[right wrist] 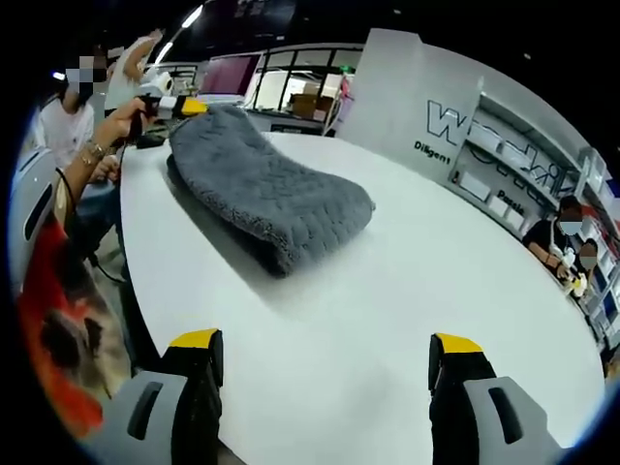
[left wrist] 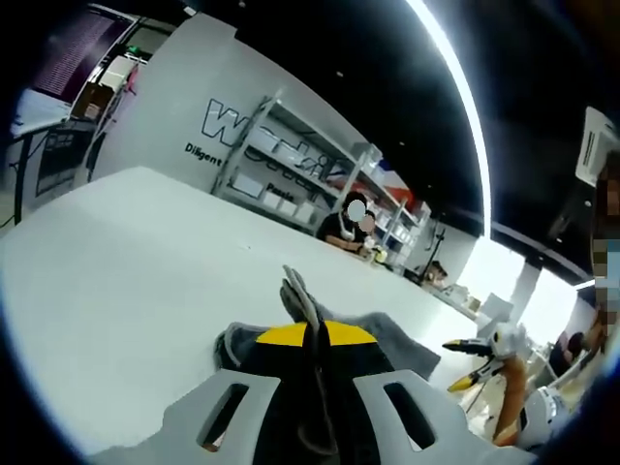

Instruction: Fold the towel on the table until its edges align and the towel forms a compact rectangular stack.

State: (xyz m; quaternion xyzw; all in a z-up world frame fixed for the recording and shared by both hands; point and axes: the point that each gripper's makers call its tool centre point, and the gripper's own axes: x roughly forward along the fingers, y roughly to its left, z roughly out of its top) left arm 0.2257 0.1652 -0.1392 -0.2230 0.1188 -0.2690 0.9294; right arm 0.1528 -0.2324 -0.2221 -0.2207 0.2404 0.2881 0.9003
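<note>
A grey quilted towel (right wrist: 262, 184) lies folded over on the white table (right wrist: 387, 291), its far end raised. My left gripper (right wrist: 184, 105) holds that raised end, with a hand (right wrist: 116, 126) behind it. In the left gripper view, my left gripper (left wrist: 310, 337) has its yellow-tipped jaws shut on a pinched fold of the towel (left wrist: 295, 295), and more grey cloth spreads to either side. My right gripper (right wrist: 325, 344) stands open over the bare table, well short of the towel's near end. It also comes in from the right as the right gripper (left wrist: 457, 363), held in a hand.
The table's edge (right wrist: 136, 262) runs along the left, with a person in red (right wrist: 58, 320) beside it. A white wall with lettering (right wrist: 446, 126) and shelves (left wrist: 291, 165) stand beyond the table. People sit at the far side (left wrist: 354, 228).
</note>
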